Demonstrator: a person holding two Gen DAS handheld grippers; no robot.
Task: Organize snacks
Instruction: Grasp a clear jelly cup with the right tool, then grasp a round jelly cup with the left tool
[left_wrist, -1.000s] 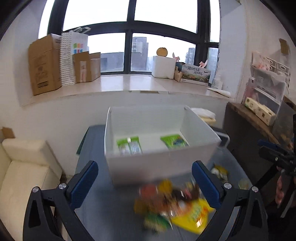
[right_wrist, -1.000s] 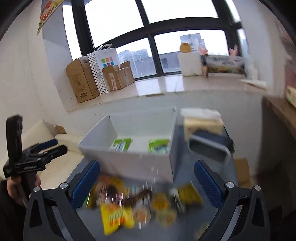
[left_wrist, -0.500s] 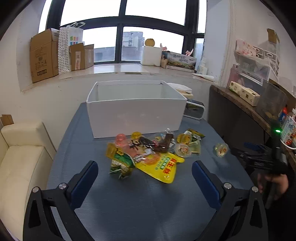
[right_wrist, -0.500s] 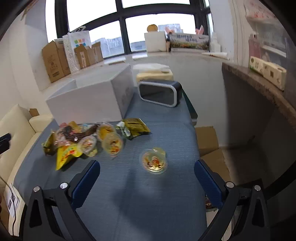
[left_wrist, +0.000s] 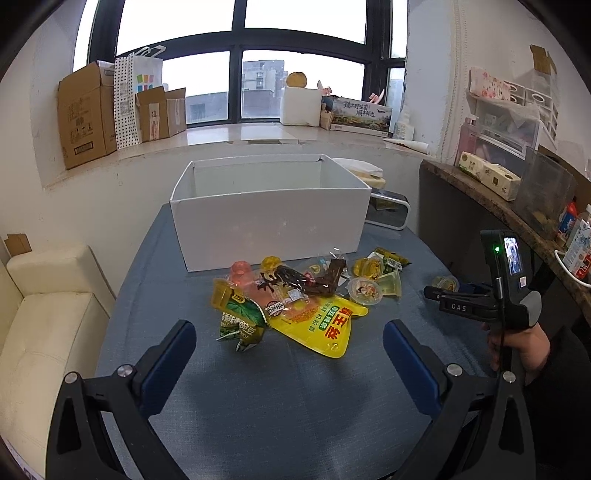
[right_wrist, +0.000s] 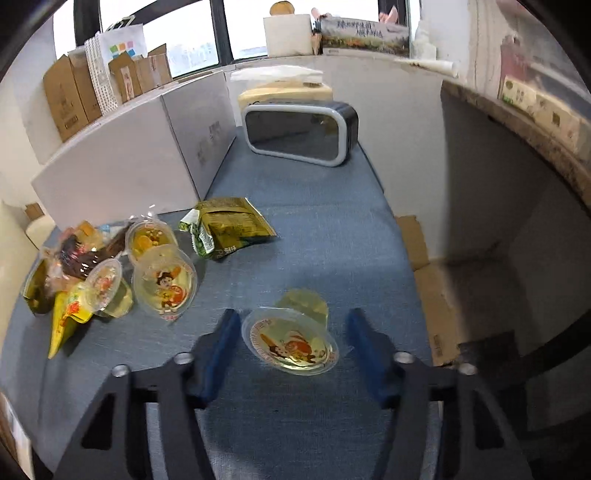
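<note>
- Jelly cup (right_wrist: 290, 345) lies between the right tool's (right_wrist: 290, 350) open fingers, ungripped, framed for pickup.
- Left tool (left_wrist: 288, 354) wide open, empty, snacks (left_wrist: 295, 295) ahead.

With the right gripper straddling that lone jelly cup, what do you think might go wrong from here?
1. The round clear plastic jelly cup lies tilted on the blue cloth table; the open right gripper may squeeze it out sideways.
2. It sits toward the table's right edge, so a nudge might roll it off.
3. The tall white box wall could catch it on transfer.
</note>
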